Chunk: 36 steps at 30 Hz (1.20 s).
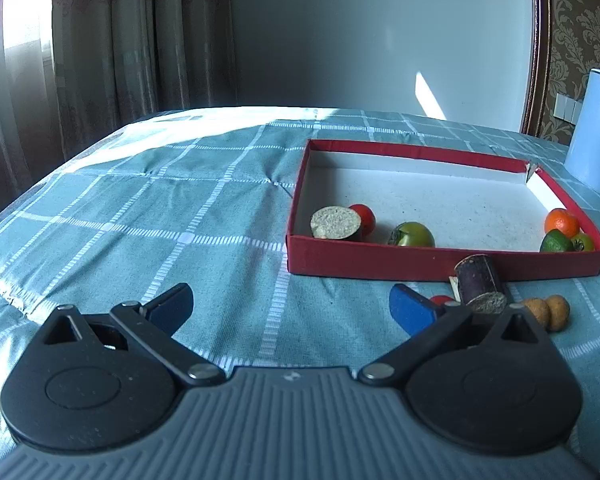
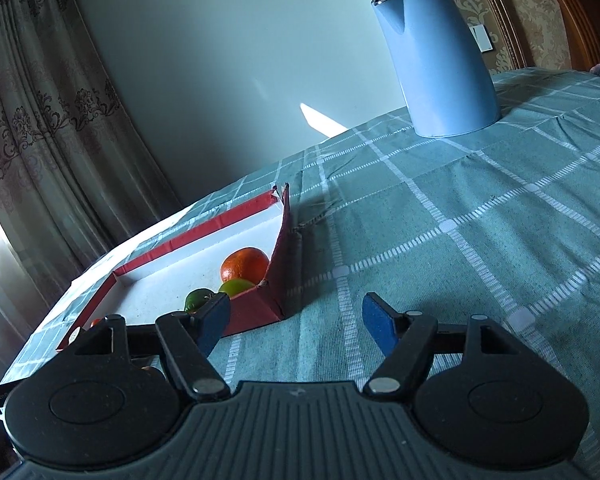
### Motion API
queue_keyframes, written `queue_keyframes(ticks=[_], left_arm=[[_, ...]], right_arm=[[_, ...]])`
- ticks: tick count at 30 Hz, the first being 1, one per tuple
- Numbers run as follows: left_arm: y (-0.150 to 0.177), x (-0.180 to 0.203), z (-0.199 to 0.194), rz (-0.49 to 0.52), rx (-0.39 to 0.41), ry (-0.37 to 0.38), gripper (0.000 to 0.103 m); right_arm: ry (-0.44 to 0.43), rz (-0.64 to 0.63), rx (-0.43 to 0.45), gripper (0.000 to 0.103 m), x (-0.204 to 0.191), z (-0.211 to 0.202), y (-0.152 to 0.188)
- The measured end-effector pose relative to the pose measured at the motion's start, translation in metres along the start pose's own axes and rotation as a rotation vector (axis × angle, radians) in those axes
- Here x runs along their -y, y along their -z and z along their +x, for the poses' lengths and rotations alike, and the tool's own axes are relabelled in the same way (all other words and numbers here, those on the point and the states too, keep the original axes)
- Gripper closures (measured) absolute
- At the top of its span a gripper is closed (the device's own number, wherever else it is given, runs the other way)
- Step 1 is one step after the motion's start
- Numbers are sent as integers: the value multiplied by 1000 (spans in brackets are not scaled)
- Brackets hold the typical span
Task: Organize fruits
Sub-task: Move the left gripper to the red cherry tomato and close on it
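Both my tongs gape empty — left gripper (image 1: 290,306) over bare cloth (image 1: 140,216), right gripper (image 2: 296,322) beside the red box (image 2: 260,308) corner.

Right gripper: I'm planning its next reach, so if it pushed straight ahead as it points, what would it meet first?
Probably just the checked cloth. The open right gripper aims past the red box corner on its left; the blue kettle stands farther off to the right.

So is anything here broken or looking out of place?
Yes. The red box is torn open at its far right corner, where the walls have split apart. A cut purple piece and two small brown fruits lie outside it on the cloth.
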<state>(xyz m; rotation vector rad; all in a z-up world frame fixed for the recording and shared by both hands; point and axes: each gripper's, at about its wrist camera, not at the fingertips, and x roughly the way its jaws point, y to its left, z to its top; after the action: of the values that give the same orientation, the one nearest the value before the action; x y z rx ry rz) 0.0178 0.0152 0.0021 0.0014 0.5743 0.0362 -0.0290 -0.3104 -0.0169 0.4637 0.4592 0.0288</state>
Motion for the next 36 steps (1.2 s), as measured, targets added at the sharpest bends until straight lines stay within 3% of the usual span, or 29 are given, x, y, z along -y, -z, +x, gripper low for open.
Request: queue_keyframes(ticks=[4, 13, 15, 17, 24, 27, 36], left_arm=[[0, 14, -1, 32, 7, 20, 0], [6, 51, -1, 235, 7, 101, 0], [6, 54, 2, 257, -5, 110, 4], [6, 56, 5, 269, -20, 120, 15], [6, 58, 9, 278, -32, 126, 19], [7, 59, 7, 292, -24, 146, 27], [9, 64, 3, 311, -26, 232, 67]], right_arm=[[-5, 3, -9, 31, 0, 1, 0], [-12, 7, -12, 29, 1, 1, 0], [-14, 9, -14, 29, 2, 2, 0], [-16, 11, -17, 29, 2, 2, 0], [-24, 15, -22, 29, 2, 3, 0], [-25, 19, -25, 29, 3, 4, 0], [-26, 24, -29, 29, 4, 4, -1]])
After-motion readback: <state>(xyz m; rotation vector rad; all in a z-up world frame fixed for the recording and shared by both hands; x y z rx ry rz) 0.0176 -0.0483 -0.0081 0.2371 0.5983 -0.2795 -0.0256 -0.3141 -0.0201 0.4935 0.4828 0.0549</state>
